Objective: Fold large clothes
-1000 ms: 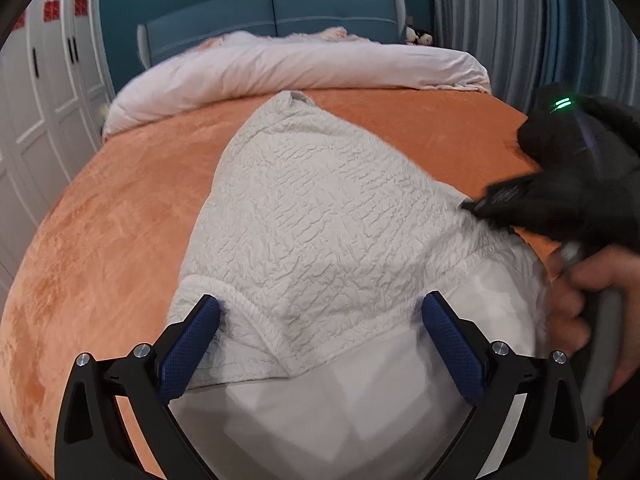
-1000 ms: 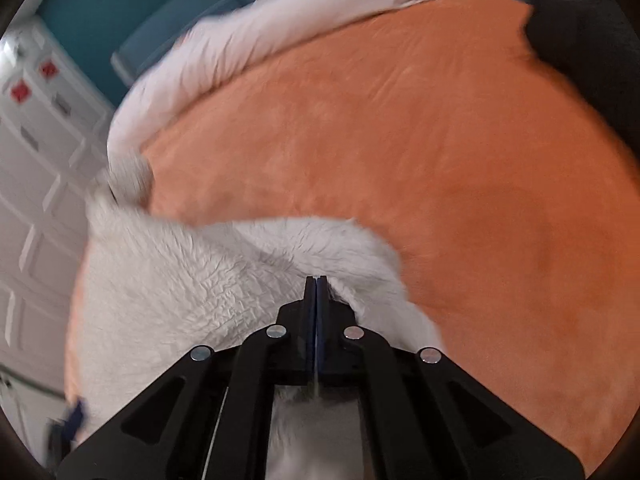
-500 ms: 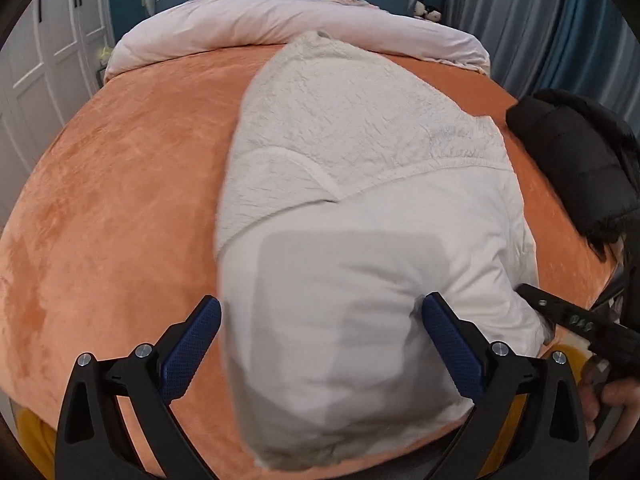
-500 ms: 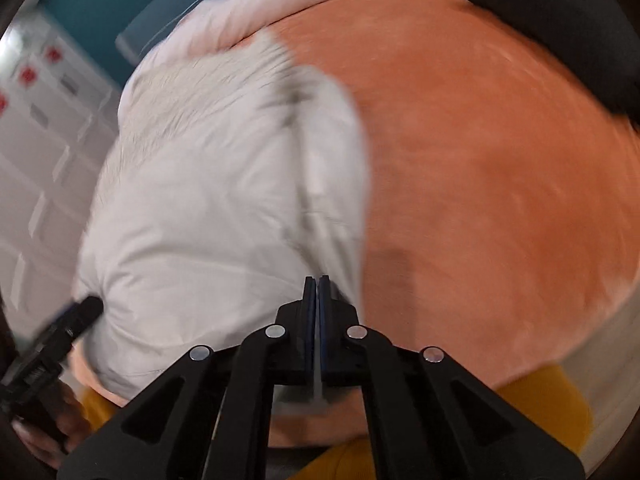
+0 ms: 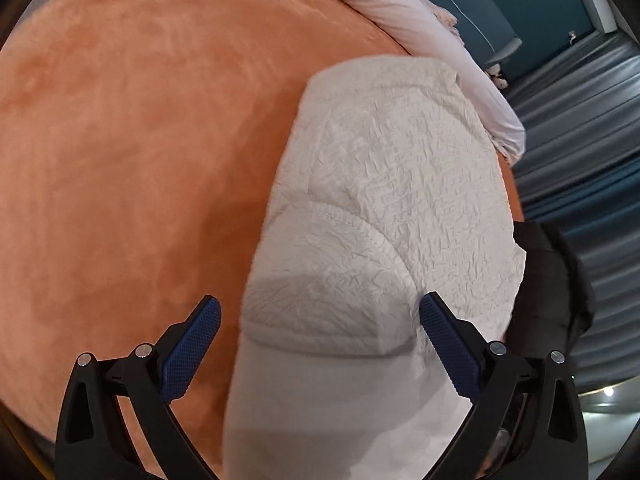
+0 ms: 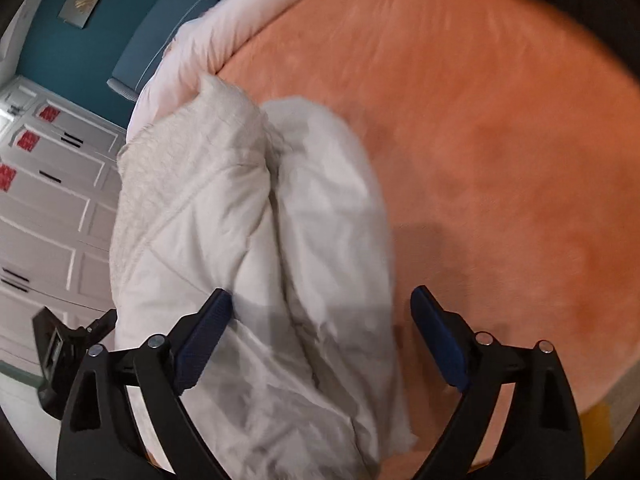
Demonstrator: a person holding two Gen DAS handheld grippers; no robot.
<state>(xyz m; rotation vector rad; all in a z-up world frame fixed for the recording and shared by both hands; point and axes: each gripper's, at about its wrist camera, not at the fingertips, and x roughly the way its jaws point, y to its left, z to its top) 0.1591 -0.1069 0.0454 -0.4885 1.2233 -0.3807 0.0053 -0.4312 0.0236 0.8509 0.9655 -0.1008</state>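
A large white garment (image 5: 384,208), fleecy on one face and smooth on the other, lies folded lengthwise on the orange bed cover (image 5: 120,152). My left gripper (image 5: 320,324) hovers over its near end with the jaws wide apart, and the pads do not touch it. In the right wrist view the same garment (image 6: 224,216) lies as two long folds. My right gripper (image 6: 322,312) stands above it with its jaws opening wide. The cloth lies loose beneath them, and the blue pads (image 6: 434,332) do not press on it. The left gripper's tool (image 6: 64,344) shows at the left edge.
A pale pink duvet (image 5: 432,40) is bunched along the head of the bed before a teal headboard (image 5: 472,8). A black garment (image 5: 552,292) lies at the bed's right edge beside grey curtains (image 5: 580,128). White wardrobe doors (image 6: 44,200) stand to the left.
My right gripper was shut on the garment's edge and has let it go, its jaws now wide. The left gripper has rolled and swung, so the bed appears tilted. The garment now lies narrower, folded.
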